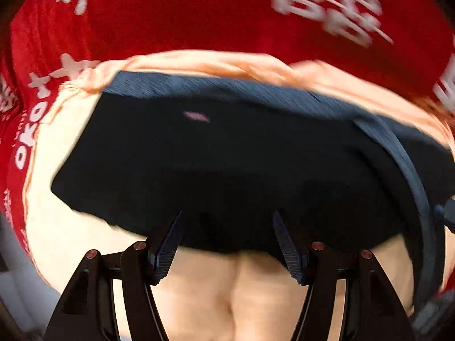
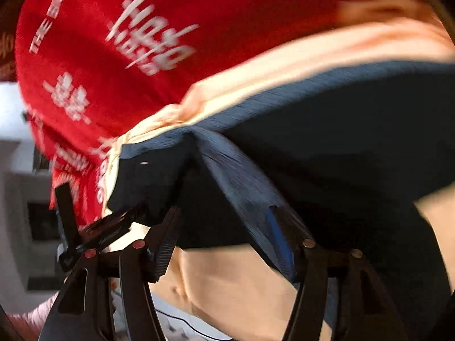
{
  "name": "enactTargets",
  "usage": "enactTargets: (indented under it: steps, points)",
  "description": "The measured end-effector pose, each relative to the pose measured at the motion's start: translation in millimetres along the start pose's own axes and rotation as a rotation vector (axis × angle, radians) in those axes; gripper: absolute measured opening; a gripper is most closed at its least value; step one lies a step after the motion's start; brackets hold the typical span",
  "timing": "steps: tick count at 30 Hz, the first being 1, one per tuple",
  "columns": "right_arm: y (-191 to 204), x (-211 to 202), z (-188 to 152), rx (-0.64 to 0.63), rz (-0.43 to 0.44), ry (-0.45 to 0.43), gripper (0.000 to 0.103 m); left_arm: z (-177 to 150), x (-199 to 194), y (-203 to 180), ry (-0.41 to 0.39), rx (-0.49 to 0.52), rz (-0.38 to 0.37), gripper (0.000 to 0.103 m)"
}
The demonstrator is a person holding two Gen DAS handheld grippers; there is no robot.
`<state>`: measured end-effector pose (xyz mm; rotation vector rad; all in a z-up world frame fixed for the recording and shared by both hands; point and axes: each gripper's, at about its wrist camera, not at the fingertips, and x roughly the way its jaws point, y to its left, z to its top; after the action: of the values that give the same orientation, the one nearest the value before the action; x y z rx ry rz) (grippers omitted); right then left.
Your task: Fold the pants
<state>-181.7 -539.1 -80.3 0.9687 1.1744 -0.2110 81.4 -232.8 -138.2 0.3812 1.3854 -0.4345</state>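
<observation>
The dark navy pants (image 1: 216, 164) lie on a cream cloth (image 1: 65, 227), blurred by motion. In the left wrist view my left gripper (image 1: 226, 224) points down at their near edge. Its jaws stand apart, the hem lies across the two fingertips, and neither pad presses on it. In the right wrist view the pants (image 2: 341, 130) rise in a ridge near a corner. A ribbed band of them (image 2: 241, 182) drapes over the right-hand finger of my right gripper (image 2: 226, 227). That gripper's jaws are spread, with dark cloth in the gap.
A red cloth with white print (image 1: 199, 14) lies under the cream cloth and fills the far side in both views (image 2: 113, 28). A black blurred part (image 2: 68, 213) shows at the left of the right wrist view. Grey and white furniture (image 2: 17, 170) is beyond the edge.
</observation>
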Motion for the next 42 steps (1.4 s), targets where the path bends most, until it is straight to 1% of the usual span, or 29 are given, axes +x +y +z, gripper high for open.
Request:
enactTargets:
  steps: [2, 4, 6, 8, 13, 14, 15, 16, 17, 18, 19, 21, 24, 27, 29, 31, 34, 35, 37, 38, 39, 40, 41, 42]
  points:
    - [-23.6, -20.5, -25.6, 0.067, -0.045, -0.040, 0.065, -13.9, -3.4, -12.2, 0.011, 0.037, -0.046, 0.066]
    - [-48.6, -41.1, -53.3, 0.141, -0.068, -0.071, 0.065, -28.1, -5.2, -30.5, 0.021, 0.083, -0.090, 0.066]
    - [-69.5, -56.4, -76.1, 0.194, -0.102, -0.096, 0.065, -41.2, -9.4, -49.4, 0.022, 0.120, -0.123, 0.066]
    - [-88.5, -71.9, -101.2, 0.239, -0.137, -0.116, 0.065, -53.4, -14.5, -66.6, 0.022, 0.145, -0.178, 0.066]
    - [-132.9, -105.6, -155.1, 0.352, -0.176, -0.176, 0.065, -79.7, -30.3, -103.8, 0.024, 0.193, -0.273, 0.066]
    - [-141.7, -109.4, -164.2, 0.374, -0.178, -0.185, 0.065, -77.3, -28.3, -101.2, 0.026, 0.197, -0.287, 0.066]
    - [-149.1, -112.2, -171.3, 0.394, -0.185, -0.192, 0.065, -73.1, -28.1, -100.6, 0.028, 0.201, -0.305, 0.068]
    - [-157.1, -115.1, -177.8, 0.409, -0.195, -0.197, 0.065, -75.7, -30.1, -107.6, 0.031, 0.203, -0.322, 0.077]
    - [-163.1, -117.6, -182.8, 0.416, -0.206, -0.199, 0.065, -75.6, -32.6, -112.3, 0.028, 0.196, -0.331, 0.096]
    - [-169.6, -120.4, -187.7, 0.419, -0.221, -0.201, 0.065, -77.2, -35.7, -118.2, 0.010, 0.179, -0.355, 0.097]
    - [-175.8, -122.8, -192.4, 0.418, -0.236, -0.202, 0.065, -80.8, -38.9, -129.4, 0.014, 0.181, -0.382, 0.097]
    - [-188.8, -125.9, -200.7, 0.423, -0.251, -0.187, 0.065, -77.5, -28.0, -140.4, 0.041, 0.185, -0.402, 0.097]
    - [-209.5, -121.9, -206.8, 0.476, -0.222, -0.164, 0.065, -75.1, -7.9, -162.3, 0.091, 0.164, -0.407, 0.097]
    - [-229.8, -120.6, -210.4, 0.525, -0.132, -0.161, 0.065, -75.2, 4.3, -180.1, 0.137, 0.115, -0.427, 0.097]
    - [-237.8, -119.1, -208.9, 0.523, -0.060, -0.160, 0.065, -78.2, 6.4, -189.5, 0.157, 0.096, -0.439, 0.097]
    - [-241.1, -115.9, -205.5, 0.509, 0.032, -0.148, 0.065, -80.0, 7.4, -201.6, 0.173, 0.096, -0.444, 0.097]
    - [-239.0, -112.2, -196.7, 0.441, 0.090, -0.125, 0.064, -84.7, 10.4, -221.9, 0.190, 0.126, -0.429, 0.097]
    - [-239.3, -111.7, -196.1, 0.429, 0.094, -0.116, 0.063, -86.4, 13.2, -229.8, 0.200, 0.139, -0.416, 0.097]
    - [-241.6, -104.4, -192.3, 0.421, 0.107, -0.083, 0.051, -89.8, 19.3, -242.8, 0.217, 0.153, -0.399, 0.097]
    - [-244.7, -99.9, -192.2, 0.436, 0.127, -0.054, 0.032, -91.0, 21.7, -248.0, 0.219, 0.157, -0.387, 0.097]
    - [-247.1, -96.6, -191.2, 0.454, 0.138, -0.029, 0.022, -92.2, 23.4, -251.2, 0.221, 0.160, -0.372, 0.097]
    - [-247.3, -95.9, -190.0, 0.459, 0.146, -0.018, 0.019, -93.9, 26.0, -254.1, 0.226, 0.159, -0.353, 0.097]
    - [-246.6, -99.2, -187.2, 0.453, 0.151, -0.017, 0.011, -94.3, 26.9, -255.7, 0.225, 0.154, -0.342, 0.092]
    - [-242.7, -101.7, -184.6, 0.445, 0.166, -0.019, 0.008, -94.4, 25.9, -256.1, 0.217, 0.153, -0.326, 0.080]
